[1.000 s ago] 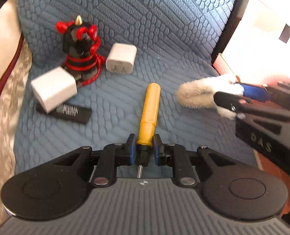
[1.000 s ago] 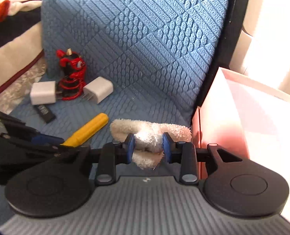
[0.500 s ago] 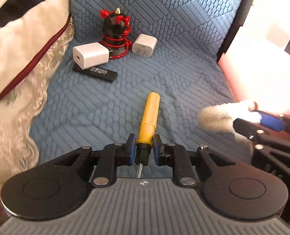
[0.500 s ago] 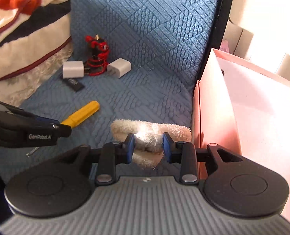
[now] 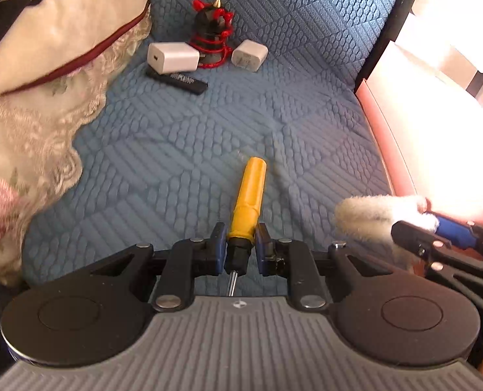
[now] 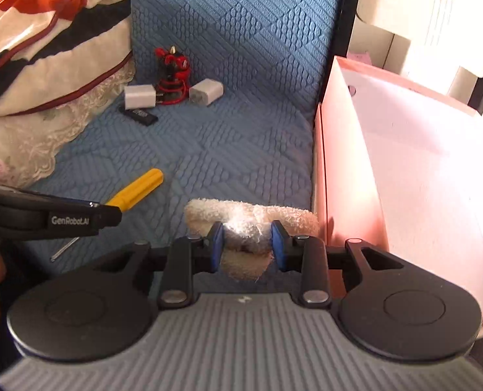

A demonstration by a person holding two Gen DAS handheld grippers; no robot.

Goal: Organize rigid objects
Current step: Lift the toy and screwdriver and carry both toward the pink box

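Observation:
My left gripper (image 5: pixel 240 242) is shut on a yellow-handled screwdriver (image 5: pixel 249 195), its handle pointing away from me and its metal tip toward the camera, held above the blue quilted seat (image 5: pixel 192 150). The same screwdriver (image 6: pixel 137 189) shows at the left of the right wrist view. My right gripper (image 6: pixel 247 244) is shut on a fluffy cream cloth roll (image 6: pixel 251 218), close to a pink-white box (image 6: pixel 404 163) on the right. The cloth roll (image 5: pixel 372 215) also appears at the right of the left wrist view.
At the back of the seat sit two white chargers (image 5: pixel 173 56) (image 5: pixel 250 54), a black figurine wound with red cord (image 5: pixel 212 29) and a flat black stick (image 5: pixel 176 79). A lace-edged pillow (image 5: pixel 46 65) lies on the left. A dark frame edge (image 6: pixel 345 32) borders the seat.
Both grippers have drawn back and up from the objects at the seat's back, which now look smaller. The pillow has come into the left wrist view. The holds on screwdriver and cloth are unchanged.

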